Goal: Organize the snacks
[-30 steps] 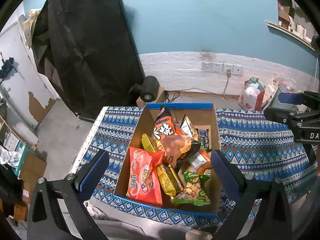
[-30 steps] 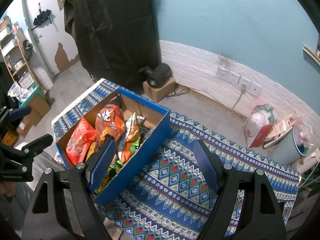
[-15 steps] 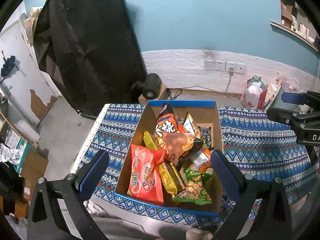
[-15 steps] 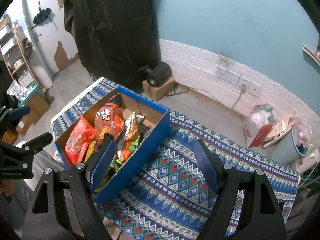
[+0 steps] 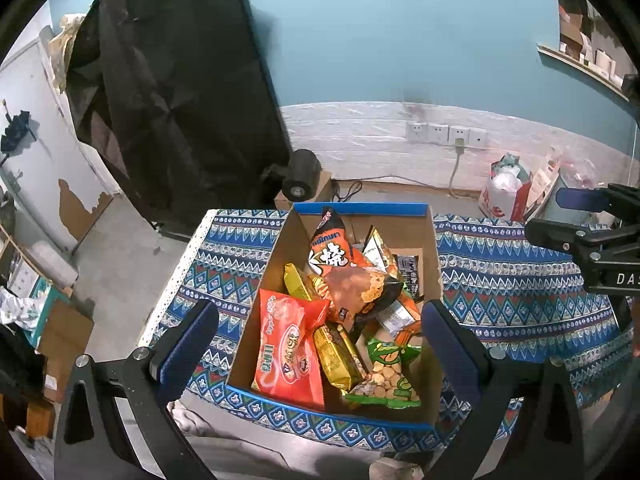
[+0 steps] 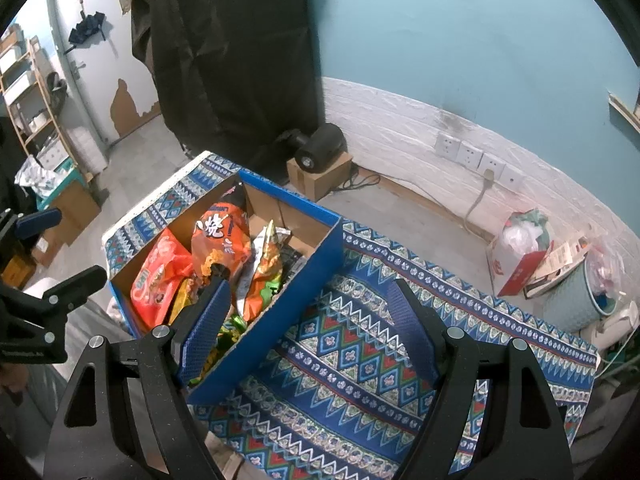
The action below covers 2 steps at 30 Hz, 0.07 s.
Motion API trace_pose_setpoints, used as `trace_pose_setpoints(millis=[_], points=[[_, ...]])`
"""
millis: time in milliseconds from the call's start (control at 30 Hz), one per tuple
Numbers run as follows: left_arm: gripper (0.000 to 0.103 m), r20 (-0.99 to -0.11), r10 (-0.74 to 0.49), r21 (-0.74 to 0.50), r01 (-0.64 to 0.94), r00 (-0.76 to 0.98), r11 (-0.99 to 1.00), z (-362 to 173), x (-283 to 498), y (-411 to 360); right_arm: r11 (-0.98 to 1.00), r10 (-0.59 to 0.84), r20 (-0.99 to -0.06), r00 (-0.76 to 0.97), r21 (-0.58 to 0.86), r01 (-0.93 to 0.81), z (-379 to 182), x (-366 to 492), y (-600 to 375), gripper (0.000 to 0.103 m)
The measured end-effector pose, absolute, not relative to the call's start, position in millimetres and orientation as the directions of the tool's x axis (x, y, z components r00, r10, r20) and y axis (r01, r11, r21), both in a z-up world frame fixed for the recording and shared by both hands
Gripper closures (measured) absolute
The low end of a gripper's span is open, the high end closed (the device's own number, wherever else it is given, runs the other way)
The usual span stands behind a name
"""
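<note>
We hold our left hand-held gripper (image 5: pixel 320 344) spread wide and empty, above the near end of an open cardboard box (image 5: pixel 264 292); the snack packets lie straight ahead at twelve o'clock. Nearest are a red-orange packet (image 5: pixel 286 354), a gold bar packet (image 5: pixel 334 354) and a green cracker bag (image 5: pixel 386 376), each with its long axis running away from us. Our right hand-held gripper (image 6: pixel 308 322), also wide and empty, hovers over the patterned counter (image 6: pixel 360 360) with the box at ten o'clock, so the left seems nearer. Farther in, an orange chip bag (image 5: pixel 332 250) stands upright. Overlapping packets may snag a pick.
</note>
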<state>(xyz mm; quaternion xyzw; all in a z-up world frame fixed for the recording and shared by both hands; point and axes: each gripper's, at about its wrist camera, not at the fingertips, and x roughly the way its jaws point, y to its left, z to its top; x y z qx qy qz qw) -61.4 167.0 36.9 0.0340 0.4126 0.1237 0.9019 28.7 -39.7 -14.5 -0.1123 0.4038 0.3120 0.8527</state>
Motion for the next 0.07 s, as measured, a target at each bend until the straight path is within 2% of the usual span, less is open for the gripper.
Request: trace_pose_setpoints(millis=[67], points=[[0.001,-0.739,0.249,0.163,-0.193,0.626,0.968,36.2,-60.5,167.6,0.779,0.442,-0.759,0.479,0.06,-0.624,-14.4,28.6,-39.1,0.024]])
